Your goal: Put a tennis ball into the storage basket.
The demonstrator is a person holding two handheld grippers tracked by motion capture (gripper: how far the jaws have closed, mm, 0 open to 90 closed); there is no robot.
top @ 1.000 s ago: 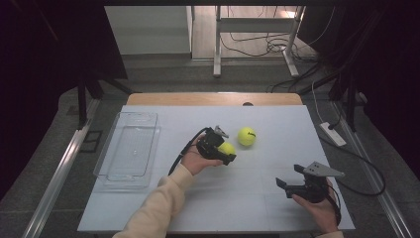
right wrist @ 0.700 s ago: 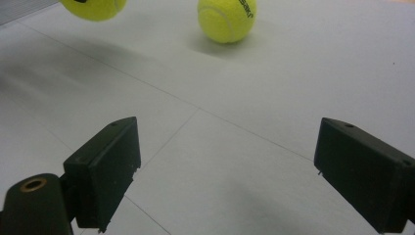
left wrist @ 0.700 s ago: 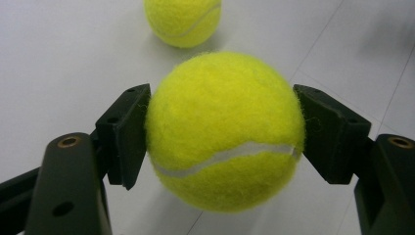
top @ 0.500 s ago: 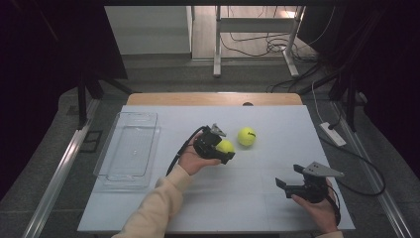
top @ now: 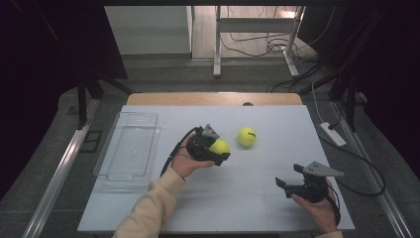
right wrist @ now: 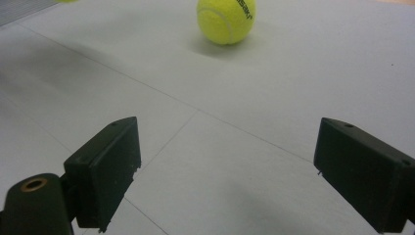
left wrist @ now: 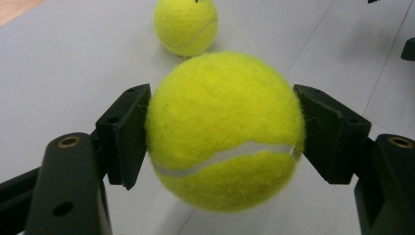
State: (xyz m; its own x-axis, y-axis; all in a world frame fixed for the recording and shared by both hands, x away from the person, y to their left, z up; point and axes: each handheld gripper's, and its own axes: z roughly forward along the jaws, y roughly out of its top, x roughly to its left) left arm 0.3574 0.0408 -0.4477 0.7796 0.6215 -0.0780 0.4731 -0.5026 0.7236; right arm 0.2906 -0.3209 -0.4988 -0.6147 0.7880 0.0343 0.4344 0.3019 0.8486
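My left gripper (top: 218,150) is shut on a yellow tennis ball (top: 219,147) near the middle of the white table (top: 257,198). In the left gripper view both black pads press the ball's (left wrist: 224,131) sides, and it hangs a little above the surface. A second tennis ball (top: 246,136) rests on the table just beyond and to the right; it also shows in the left gripper view (left wrist: 186,25) and the right gripper view (right wrist: 226,19). My right gripper (top: 286,184) sits low at the front right, open, with bare table between its fingers (right wrist: 105,171).
A clear plastic tray (top: 130,148) lies on the left part of the table. A white power strip (top: 333,134) and cables lie on the floor to the right. A metal stand's legs (top: 217,49) rise behind the table's far wooden edge (top: 213,99).
The left hand has lifted the held ball slightly and drawn it a little toward the left. The right gripper and the loose ball have stayed put.
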